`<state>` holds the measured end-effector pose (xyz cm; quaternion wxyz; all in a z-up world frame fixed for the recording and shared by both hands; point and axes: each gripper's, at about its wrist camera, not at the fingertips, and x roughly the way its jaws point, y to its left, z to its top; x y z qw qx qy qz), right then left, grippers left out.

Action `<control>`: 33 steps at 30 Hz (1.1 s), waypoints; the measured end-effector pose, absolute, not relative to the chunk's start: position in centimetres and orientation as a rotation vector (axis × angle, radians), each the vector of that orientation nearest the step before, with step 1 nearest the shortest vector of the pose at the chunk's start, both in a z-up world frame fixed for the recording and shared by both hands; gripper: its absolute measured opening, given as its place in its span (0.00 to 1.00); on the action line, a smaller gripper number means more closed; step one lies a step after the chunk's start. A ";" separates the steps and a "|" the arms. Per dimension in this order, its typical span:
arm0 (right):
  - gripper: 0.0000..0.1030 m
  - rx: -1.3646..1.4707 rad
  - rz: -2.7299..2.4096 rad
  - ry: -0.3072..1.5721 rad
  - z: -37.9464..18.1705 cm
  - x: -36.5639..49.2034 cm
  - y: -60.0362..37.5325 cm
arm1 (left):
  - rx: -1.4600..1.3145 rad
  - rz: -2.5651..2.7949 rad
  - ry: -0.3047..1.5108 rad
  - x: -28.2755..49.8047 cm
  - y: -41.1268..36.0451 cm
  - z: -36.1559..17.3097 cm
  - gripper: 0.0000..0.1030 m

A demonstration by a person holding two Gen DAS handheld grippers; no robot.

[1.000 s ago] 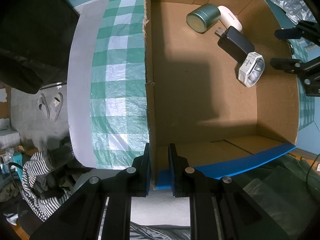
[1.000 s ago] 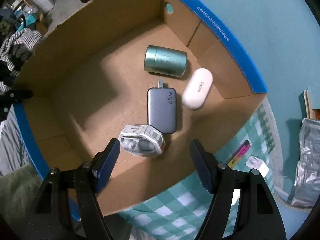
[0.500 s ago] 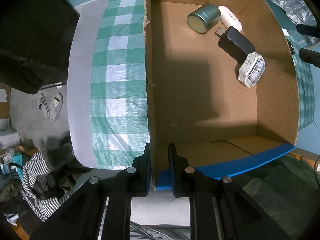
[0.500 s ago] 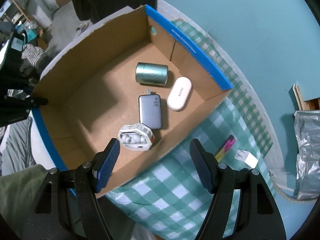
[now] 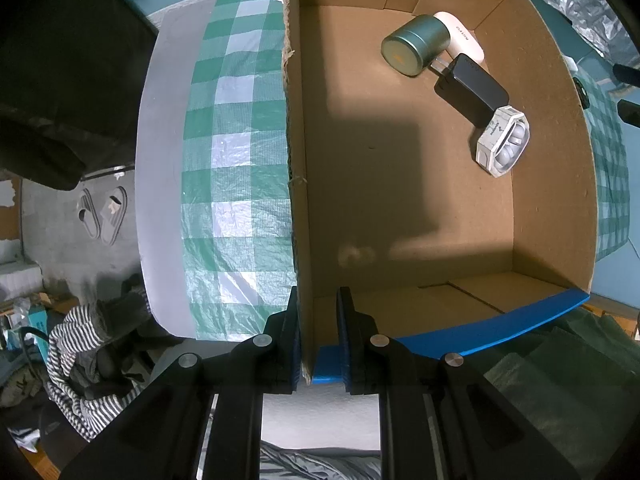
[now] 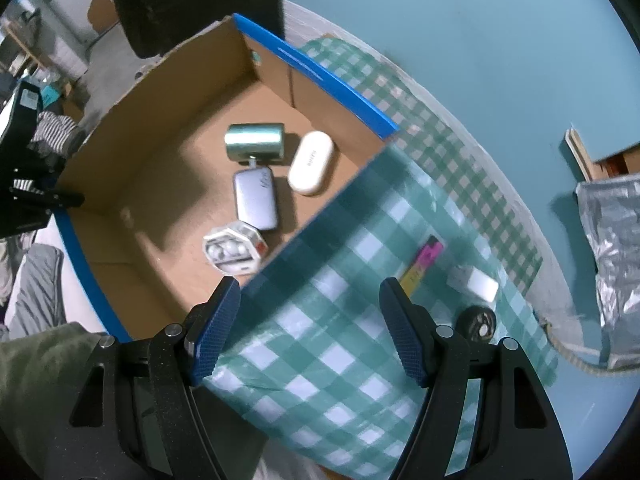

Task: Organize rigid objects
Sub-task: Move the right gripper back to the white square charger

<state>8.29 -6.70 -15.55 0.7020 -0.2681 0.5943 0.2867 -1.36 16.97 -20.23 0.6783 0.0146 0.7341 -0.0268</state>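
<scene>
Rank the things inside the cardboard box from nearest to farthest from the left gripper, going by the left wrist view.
From the left gripper, shut on the box wall:
1. White earbud case, right side.
2. Dark charger, behind it.
3. Green tin and white oval case, far corner: too close to call.

Dim, bluish indoor light with fisheye bending at the dark corners; a broad hard-edged shadow crosses the cardboard box (image 5: pixel 400 200) floor, and the right wrist view is motion-blurred over the checkered cloth (image 6: pixel 360 300).

Left tool (image 5: pixel 318 334) clamped, right tool (image 6: pixel 310 318) agape, both pointing down
</scene>
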 end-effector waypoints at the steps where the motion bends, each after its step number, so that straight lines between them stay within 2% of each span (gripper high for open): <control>1: 0.70 -0.592 0.631 1.326 -15.7 8.4 -7.1 | 0.032 -0.059 1.649 -1.3 17.0 -20.2 0.15; 21: 0.70 -0.463 0.415 1.472 -22.7 13.6 -19.6 | 0.011 -0.042 1.656 -1.4 17.6 -20.5 0.15; 33: 0.70 -0.500 0.439 1.501 -26.8 14.0 -22.2 | -0.005 -0.015 1.664 -1.3 17.8 -20.8 0.15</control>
